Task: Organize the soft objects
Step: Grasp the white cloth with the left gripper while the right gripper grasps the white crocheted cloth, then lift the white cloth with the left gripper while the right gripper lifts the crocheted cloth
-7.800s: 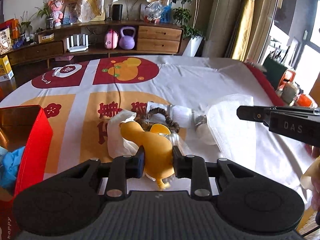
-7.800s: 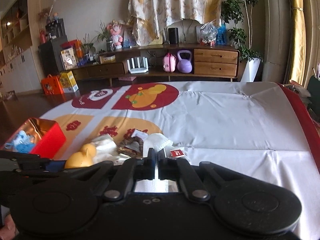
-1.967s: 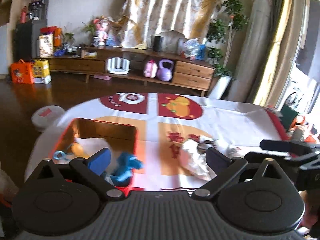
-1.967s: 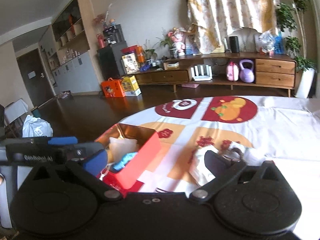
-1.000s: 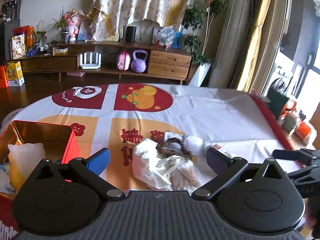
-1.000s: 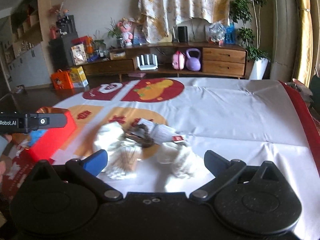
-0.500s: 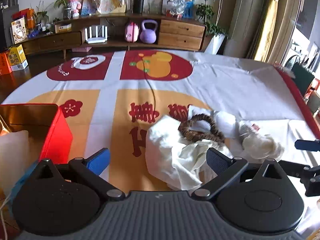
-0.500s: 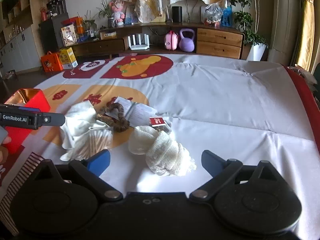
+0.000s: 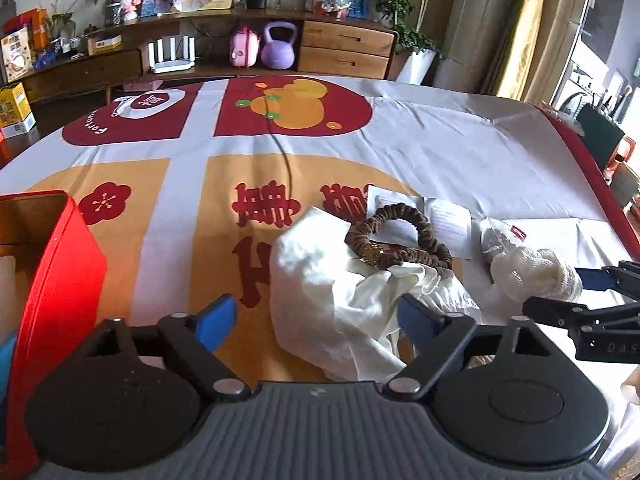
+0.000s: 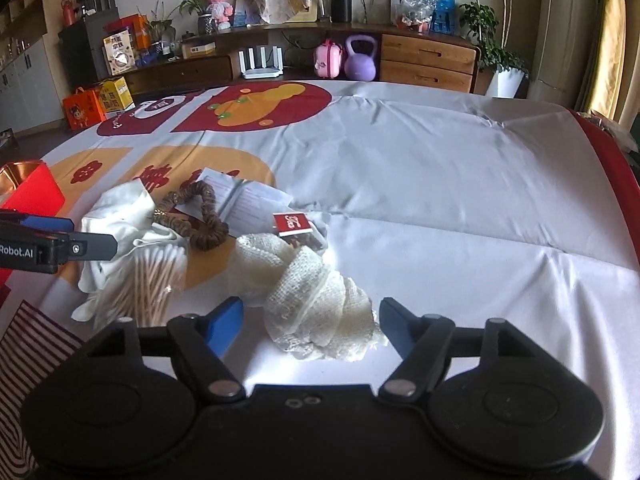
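Note:
A crumpled white cloth (image 9: 336, 276) lies on the patterned tablecloth, with a brown scrunchie (image 9: 400, 236) on its far edge. My left gripper (image 9: 316, 316) is open and empty, its fingers straddling the near part of the cloth. A cream gauze bundle (image 10: 316, 300) lies right of the pile; it also shows in the left wrist view (image 9: 536, 272). My right gripper (image 10: 312, 320) is open and empty, its fingers either side of the gauze. A bag of cotton swabs (image 10: 148, 280) lies under the cloth (image 10: 120, 216). The red box (image 9: 52, 280) stands at the left.
White paper leaflets (image 10: 244, 196) and a small red-labelled packet (image 10: 296, 228) lie behind the gauze. A striped bag edge (image 10: 28, 356) is at the near left. A wooden sideboard (image 10: 424, 60) with a purple kettlebell (image 10: 360, 60) stands beyond the table.
Both grippers have come down and forward from the red box to the pile. The left one now straddles the white cloth, the right one the gauze. Both stay open.

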The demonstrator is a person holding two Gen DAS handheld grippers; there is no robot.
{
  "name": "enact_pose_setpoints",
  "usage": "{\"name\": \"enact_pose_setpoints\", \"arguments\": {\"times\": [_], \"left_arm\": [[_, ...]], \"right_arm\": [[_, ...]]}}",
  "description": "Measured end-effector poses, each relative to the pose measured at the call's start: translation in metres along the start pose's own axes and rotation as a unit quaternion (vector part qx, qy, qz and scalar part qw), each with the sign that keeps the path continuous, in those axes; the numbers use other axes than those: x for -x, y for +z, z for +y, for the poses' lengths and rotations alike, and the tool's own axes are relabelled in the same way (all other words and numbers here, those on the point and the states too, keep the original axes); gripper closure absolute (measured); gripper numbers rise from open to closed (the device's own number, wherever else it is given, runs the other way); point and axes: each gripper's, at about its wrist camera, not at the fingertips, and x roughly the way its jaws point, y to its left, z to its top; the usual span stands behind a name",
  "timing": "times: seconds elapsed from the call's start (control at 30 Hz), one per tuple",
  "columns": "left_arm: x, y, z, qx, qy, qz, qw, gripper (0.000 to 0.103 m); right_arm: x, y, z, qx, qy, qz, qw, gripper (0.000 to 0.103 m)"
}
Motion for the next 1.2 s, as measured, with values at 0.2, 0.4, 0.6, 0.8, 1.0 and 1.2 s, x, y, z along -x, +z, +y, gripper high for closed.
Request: {"name": "enact_pose_setpoints", "arguments": {"times": [0.2, 0.4, 0.6, 0.8, 1.0, 1.2], "left_arm": [[-0.003, -0.002, -0.007, -0.018, -0.006, 0.006, 0.9998, 0.060], [-0.004, -0.005, -0.007, -0.025, 0.007, 0.009, 0.9996, 0.086], [0.007, -0.005, -0.001, -0.018, 0.008, -0.008, 0.9998, 0.095], [0.025, -0.002, 0.004, -0.002, 0.003, -0.026, 0.9997, 0.097], [0.051, 0.003, 0.009, 0.016, -0.012, -0.047, 0.9987, 0.097], [0.084, 0.008, 0.011, 0.020, -0.024, -0.070, 0.9970, 0.097]], "right_arm": [[0.001, -0.002, 0.003, 0.000, -0.007, 0.003, 1.000, 0.043], [0.003, -0.004, 0.007, 0.007, -0.025, 0.004, 1.000, 0.056], [0.011, -0.005, 0.009, 0.003, -0.025, -0.004, 1.000, 0.068], [0.031, -0.005, 0.011, -0.007, -0.010, -0.014, 1.000, 0.071], [0.057, -0.003, 0.020, -0.014, 0.008, -0.029, 0.999, 0.071], [0.085, 0.001, 0.035, -0.007, 0.031, -0.043, 0.999, 0.071]]}}
